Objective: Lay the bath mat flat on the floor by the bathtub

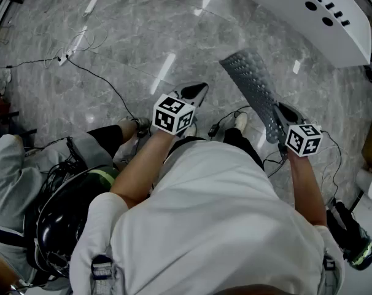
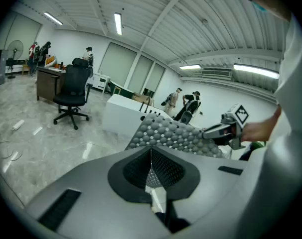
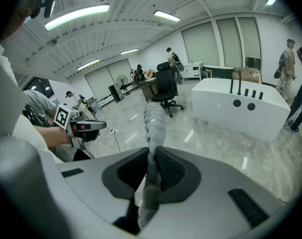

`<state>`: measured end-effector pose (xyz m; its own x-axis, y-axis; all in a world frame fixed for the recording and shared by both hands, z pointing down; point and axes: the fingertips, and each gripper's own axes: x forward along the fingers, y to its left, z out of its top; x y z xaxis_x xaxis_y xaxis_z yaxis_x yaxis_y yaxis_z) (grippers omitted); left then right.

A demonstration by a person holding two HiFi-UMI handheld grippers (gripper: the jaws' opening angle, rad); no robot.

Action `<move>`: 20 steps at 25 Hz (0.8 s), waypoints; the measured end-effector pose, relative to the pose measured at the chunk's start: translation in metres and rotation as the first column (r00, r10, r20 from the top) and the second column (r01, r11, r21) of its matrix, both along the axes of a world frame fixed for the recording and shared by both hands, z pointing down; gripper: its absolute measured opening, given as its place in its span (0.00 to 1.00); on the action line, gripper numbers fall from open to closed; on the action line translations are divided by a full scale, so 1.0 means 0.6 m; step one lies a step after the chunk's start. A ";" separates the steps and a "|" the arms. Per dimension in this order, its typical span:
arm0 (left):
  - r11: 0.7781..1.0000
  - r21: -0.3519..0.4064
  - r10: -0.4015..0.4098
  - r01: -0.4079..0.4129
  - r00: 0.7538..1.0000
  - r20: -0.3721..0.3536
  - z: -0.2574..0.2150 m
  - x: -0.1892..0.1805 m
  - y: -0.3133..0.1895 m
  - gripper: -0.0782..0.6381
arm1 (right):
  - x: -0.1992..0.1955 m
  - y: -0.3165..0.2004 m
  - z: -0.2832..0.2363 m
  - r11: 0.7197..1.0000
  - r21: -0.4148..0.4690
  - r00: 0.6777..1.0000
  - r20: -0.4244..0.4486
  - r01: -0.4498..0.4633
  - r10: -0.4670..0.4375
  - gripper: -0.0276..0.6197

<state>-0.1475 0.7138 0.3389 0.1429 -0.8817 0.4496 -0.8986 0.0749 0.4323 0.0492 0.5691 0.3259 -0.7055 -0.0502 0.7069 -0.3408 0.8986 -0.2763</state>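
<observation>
The grey studded bath mat (image 1: 250, 82) hangs in the air over the marble floor, gripped at its near end by my right gripper (image 1: 283, 112), which is shut on it. In the right gripper view the mat (image 3: 153, 123) runs edge-on between the jaws of that gripper (image 3: 151, 168). My left gripper (image 1: 198, 91) is to the left of the mat, apart from it, shut with nothing in it (image 2: 151, 156). From the left gripper view the mat (image 2: 171, 133) spreads out beyond the jaws. The white bathtub (image 1: 309, 14) stands at the far right.
Cables (image 1: 94, 78) and a power strip (image 1: 63, 58) trail over the floor at the left. A seated person (image 1: 26, 171) is close at my left. A black office chair (image 2: 74, 91) stands beyond the tub (image 2: 121, 113), with desks and people further back.
</observation>
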 end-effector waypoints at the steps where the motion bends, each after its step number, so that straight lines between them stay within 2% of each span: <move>1: 0.999 0.003 -0.036 0.036 0.999 0.021 0.002 -0.016 -0.024 0.14 | -0.017 -0.002 -0.011 1.000 0.000 0.999 0.031 0.010 -0.010 0.14; 3: 0.998 0.023 -0.061 0.059 0.993 0.102 -0.004 -0.040 -0.088 0.14 | -0.043 -0.009 -0.029 1.000 -0.006 0.996 0.084 0.026 -0.025 0.14; 5: 0.998 0.058 -0.010 -0.003 0.973 0.230 -0.030 -0.040 -0.177 0.14 | -0.044 -0.017 -0.037 0.999 -0.030 0.993 0.116 0.031 -0.028 0.14; 6: 0.996 0.079 0.011 -0.034 0.963 0.270 -0.049 -0.029 -0.222 0.14 | -0.033 -0.023 -0.037 0.998 -0.048 0.992 0.126 0.034 -0.028 0.14; 9: 0.991 0.110 0.036 -0.072 0.955 0.296 -0.078 0.028 -0.334 0.14 | 0.028 -0.054 -0.027 0.995 -0.090 0.989 0.142 0.053 -0.039 0.14; 11: 0.987 0.128 0.063 -0.100 0.962 0.266 -0.078 0.086 -0.373 0.14 | 0.077 -0.063 -0.015 0.994 -0.096 0.989 0.140 0.052 -0.038 0.14; 13: 0.977 0.171 0.092 -0.124 0.979 0.184 -0.082 0.152 -0.384 0.14 | 0.131 -0.055 -0.011 0.995 -0.095 0.993 0.121 0.030 -0.018 0.14; 15: 0.977 0.194 0.072 -0.093 0.991 0.111 -0.094 0.190 -0.366 0.14 | 0.164 -0.042 -0.011 0.993 -0.107 0.994 0.099 0.045 -0.034 0.14; 17: 0.986 0.163 0.026 -0.039 0.996 0.081 -0.099 0.212 -0.326 0.14 | 0.187 -0.025 -0.011 0.988 -0.126 0.993 0.085 0.088 -0.078 0.14; 20: 0.992 0.114 0.045 -0.053 0.996 0.072 -0.102 0.294 -0.285 0.14 | 0.267 -0.012 -0.011 0.986 -0.144 0.996 0.052 0.082 -0.076 0.14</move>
